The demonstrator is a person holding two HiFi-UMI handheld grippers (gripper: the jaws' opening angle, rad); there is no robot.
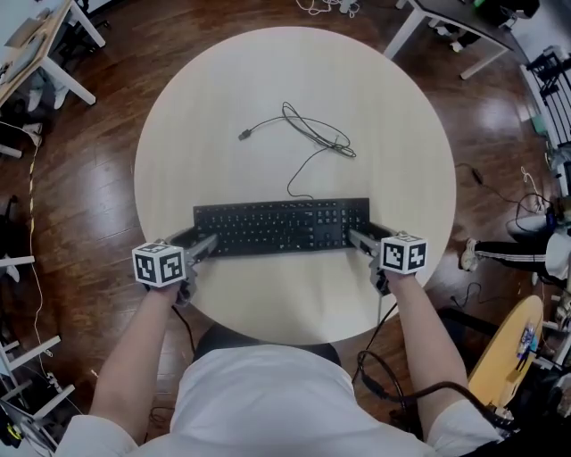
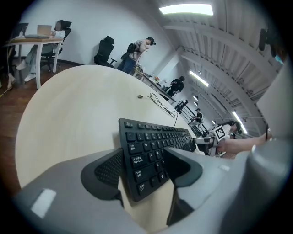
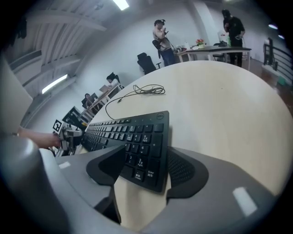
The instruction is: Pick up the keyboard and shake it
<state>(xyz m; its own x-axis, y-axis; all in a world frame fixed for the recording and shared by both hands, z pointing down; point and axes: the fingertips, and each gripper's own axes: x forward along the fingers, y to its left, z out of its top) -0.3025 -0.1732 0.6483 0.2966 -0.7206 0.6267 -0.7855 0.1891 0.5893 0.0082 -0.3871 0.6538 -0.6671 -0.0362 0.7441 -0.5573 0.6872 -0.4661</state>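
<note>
A black keyboard [image 1: 281, 226] lies lengthwise near the front of the round pale table [image 1: 294, 98]. Its cable [image 1: 312, 138] loops toward the middle and ends in a loose plug. My left gripper [image 1: 203, 245] is shut on the keyboard's left end, one jaw against the far edge and the other over the near keys [image 2: 144, 162]. My right gripper [image 1: 361, 239] is shut on the right end [image 3: 145, 164] in the same way. Each gripper view looks along the keyboard [image 2: 155, 137] [image 3: 123, 132] to the other gripper at its far end.
Wooden floor surrounds the table, with white desk legs [image 1: 71, 80] at the back left and another desk [image 1: 455, 27] at the back right. A small yellow round table [image 1: 513, 348] stands at the right. Several people [image 2: 142, 50] stand at desks in the background.
</note>
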